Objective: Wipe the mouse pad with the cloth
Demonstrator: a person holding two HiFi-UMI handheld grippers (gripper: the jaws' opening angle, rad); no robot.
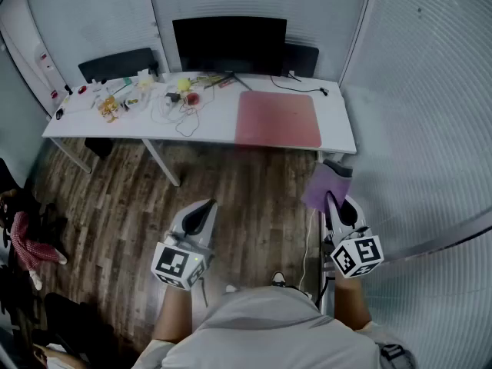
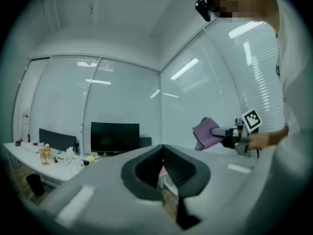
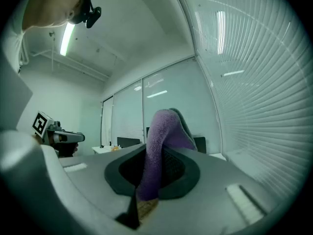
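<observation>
My right gripper [image 1: 334,200] is clamped on the purple cloth [image 1: 327,183] (it flops over my tips). My left gripper [image 1: 204,206] is closed on nothing. The red mouse pad [image 1: 278,119] lies well ahead on the white table [image 1: 115,123], beside tangled cables [image 1: 181,112], below the monitor [image 1: 229,44].

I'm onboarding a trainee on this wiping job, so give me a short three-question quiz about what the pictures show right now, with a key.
1. Short answer: which tool holds the purple cloth?
2. True or false: the cloth is touching the mouse pad.
3. Fill in: in the head view, the mouse pad lies toward the ____ end of the table.

Key
1. The right tool; its jaws are closed on the cloth.
2. False; the cloth is held out over the floor, short of the table.
3. Right.
</observation>
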